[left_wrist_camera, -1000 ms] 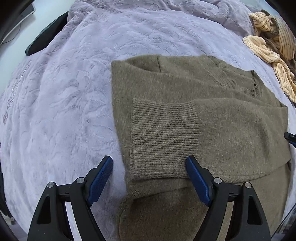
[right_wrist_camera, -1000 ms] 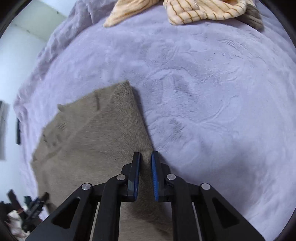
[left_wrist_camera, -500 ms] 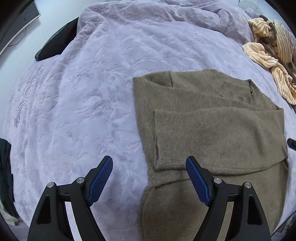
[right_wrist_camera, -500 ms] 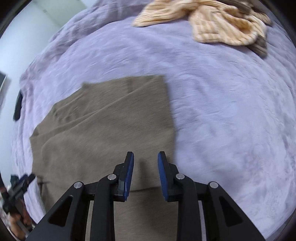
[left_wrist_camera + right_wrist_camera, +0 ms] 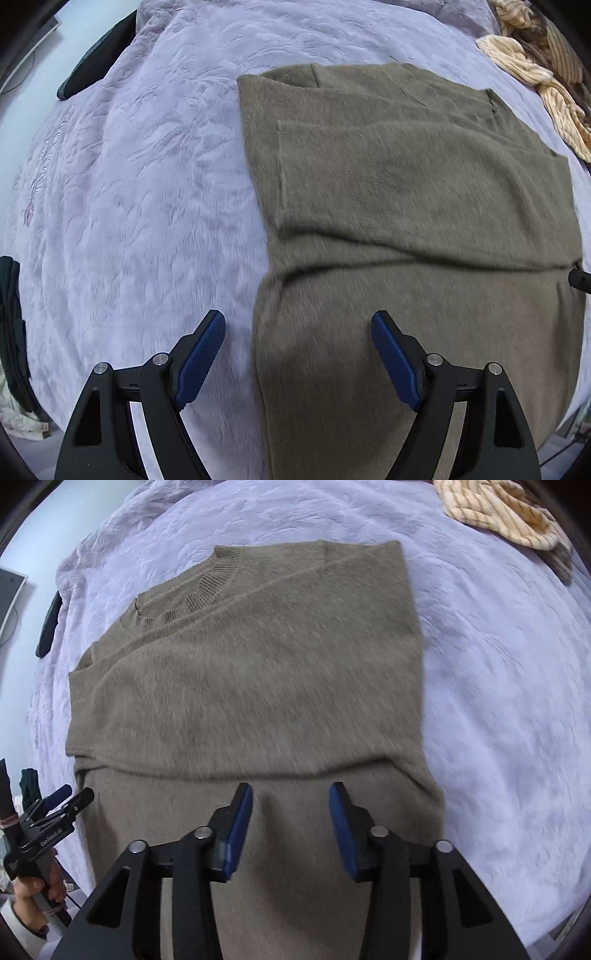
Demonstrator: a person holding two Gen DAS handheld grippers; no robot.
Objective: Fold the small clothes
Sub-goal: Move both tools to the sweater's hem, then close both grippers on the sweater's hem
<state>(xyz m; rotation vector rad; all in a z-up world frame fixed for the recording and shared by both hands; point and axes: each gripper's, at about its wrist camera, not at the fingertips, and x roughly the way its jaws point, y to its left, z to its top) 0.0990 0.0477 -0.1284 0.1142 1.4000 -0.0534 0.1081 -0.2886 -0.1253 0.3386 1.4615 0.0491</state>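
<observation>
An olive-brown knit sweater lies flat on the lavender bedspread, both sleeves folded in across its body. It also fills the middle of the right wrist view, collar at the far left. My left gripper is open and empty, hovering above the sweater's near left edge. My right gripper is open and empty above the sweater's lower body. The left gripper also shows at the left edge of the right wrist view.
A crumpled yellow striped garment lies at the far right of the bed, also seen in the right wrist view. A dark object lies at the bed's far left edge. Dark cloth hangs at the left.
My right gripper opened, letting go of the folded sleeve, and pulled back and up. My left gripper, open throughout, also drew back toward the sweater's hem.
</observation>
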